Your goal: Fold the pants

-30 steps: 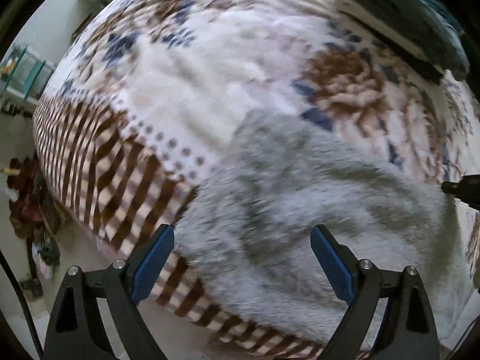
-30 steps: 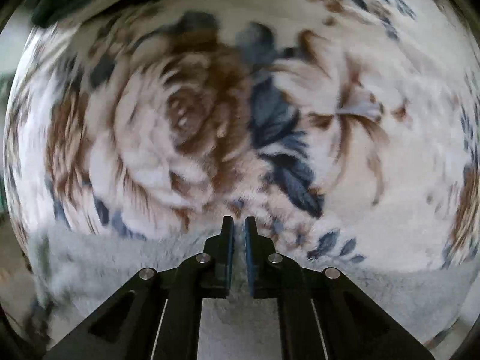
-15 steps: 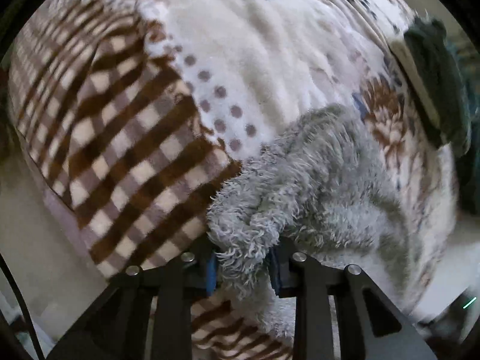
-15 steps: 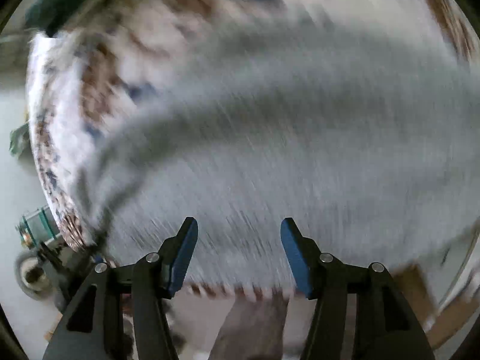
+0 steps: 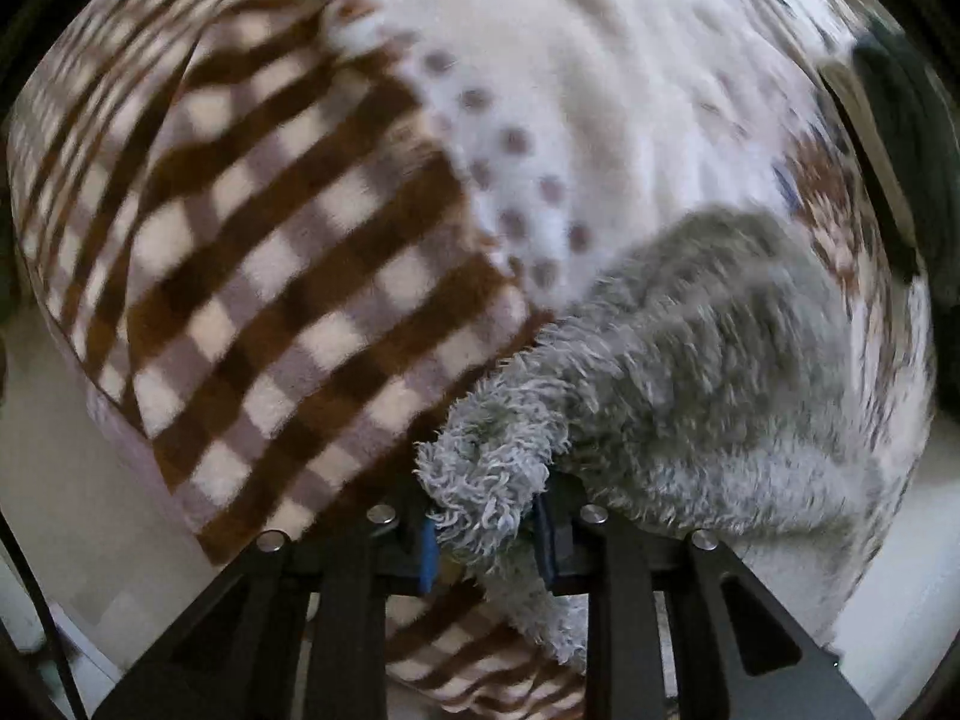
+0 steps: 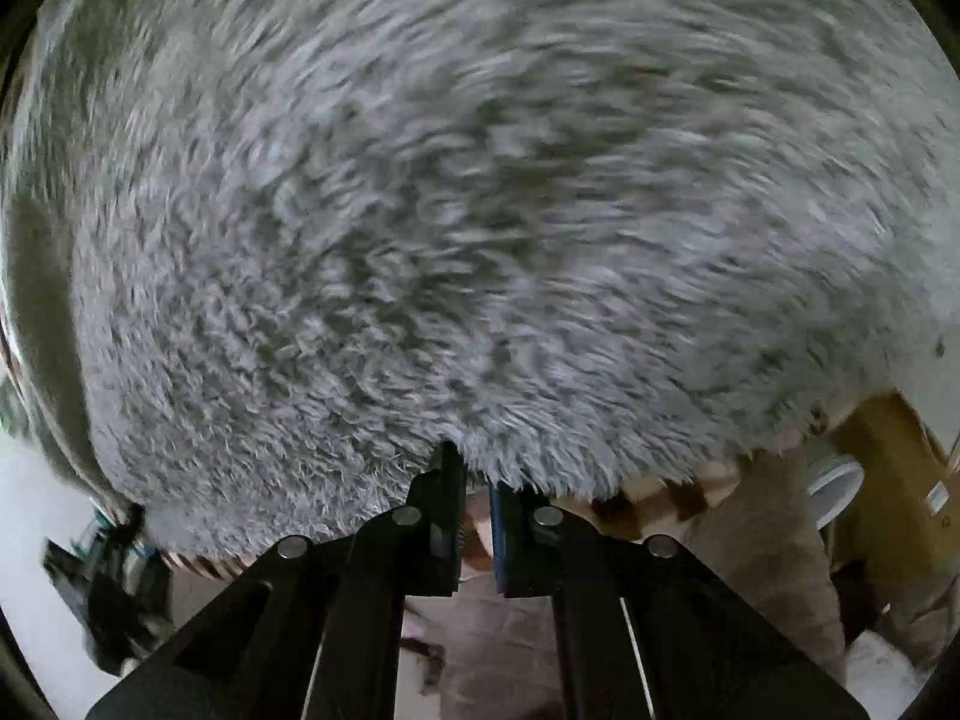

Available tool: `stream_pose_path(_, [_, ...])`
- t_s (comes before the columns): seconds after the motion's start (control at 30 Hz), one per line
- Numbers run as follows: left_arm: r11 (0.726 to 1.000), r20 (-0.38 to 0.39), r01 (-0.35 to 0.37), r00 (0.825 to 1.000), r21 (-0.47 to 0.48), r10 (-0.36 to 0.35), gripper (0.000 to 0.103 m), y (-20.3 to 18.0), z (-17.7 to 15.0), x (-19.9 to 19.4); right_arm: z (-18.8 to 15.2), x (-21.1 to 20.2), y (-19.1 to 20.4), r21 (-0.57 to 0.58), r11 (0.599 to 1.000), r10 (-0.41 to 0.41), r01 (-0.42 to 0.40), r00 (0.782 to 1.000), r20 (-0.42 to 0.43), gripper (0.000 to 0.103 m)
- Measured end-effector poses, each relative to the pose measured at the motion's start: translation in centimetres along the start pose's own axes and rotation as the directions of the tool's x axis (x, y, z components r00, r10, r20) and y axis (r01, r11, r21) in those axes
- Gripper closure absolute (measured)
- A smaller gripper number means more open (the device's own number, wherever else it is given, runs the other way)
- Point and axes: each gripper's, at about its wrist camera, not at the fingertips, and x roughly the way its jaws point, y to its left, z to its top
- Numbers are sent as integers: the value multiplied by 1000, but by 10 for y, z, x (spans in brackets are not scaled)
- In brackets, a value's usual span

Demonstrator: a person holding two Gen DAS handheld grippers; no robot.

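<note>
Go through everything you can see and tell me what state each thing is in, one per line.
Left gripper: shut on a bunched edge of the grey fleece pants.
Right gripper: fingers nearly together at the pants' edge; grip unclear.
Grey fleece pants: rumpled, partly lifted off the blanket.
Patterned blanket: spread flat under the pants.

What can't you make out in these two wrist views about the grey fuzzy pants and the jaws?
- Left wrist: the pants outline is smeared by blur, its right side running off the edge.
- Left wrist: fluff covers the left gripper jaws.
- Right wrist: whether the right gripper actually pinches fabric; pile hides the jaw tips.
</note>
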Motion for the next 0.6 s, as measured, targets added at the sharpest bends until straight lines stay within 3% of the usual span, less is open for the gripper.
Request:
stream_pose_path(0.07, [996,15,-54,999,69,53,73,-17,-3,-13,-3,0,10,-60,998,-14,14,1000,-9,91])
stream_pose_path(0.13, [983,45,-112,993,147,107,64,-38,-9,-30,-12,-9,18,-135,991,6,-7,1000,-4,78])
stream_pose_path(0.17, [973,63,-135,990,185,126,57,-47,-13,-38,-16,-13,20,-163,986,24,-23,1000,7,60])
stream_pose_path(0.2, [960,91,-173,984,222,156,37,-57,-18,-46,-23,-22,20,-196,980,52,-44,998,38,43])
stream_pose_path(0.27, [926,153,-236,968,295,198,3,-82,-31,-61,-35,-40,17,-259,964,94,-58,987,130,28])
stream_pose_path(0.4, [873,268,-284,945,396,185,2,-142,-64,-83,-46,-66,-11,-303,948,173,-101,960,222,28])
stream_pose_path(0.5, [859,255,-217,961,464,105,2,-189,-88,-88,-26,-102,-67,-187,963,239,-192,929,281,28])
stream_pose_path(0.6, [834,200,-155,978,530,54,2,-246,-116,-73,-8,-141,-158,-31,959,269,-280,878,396,28])
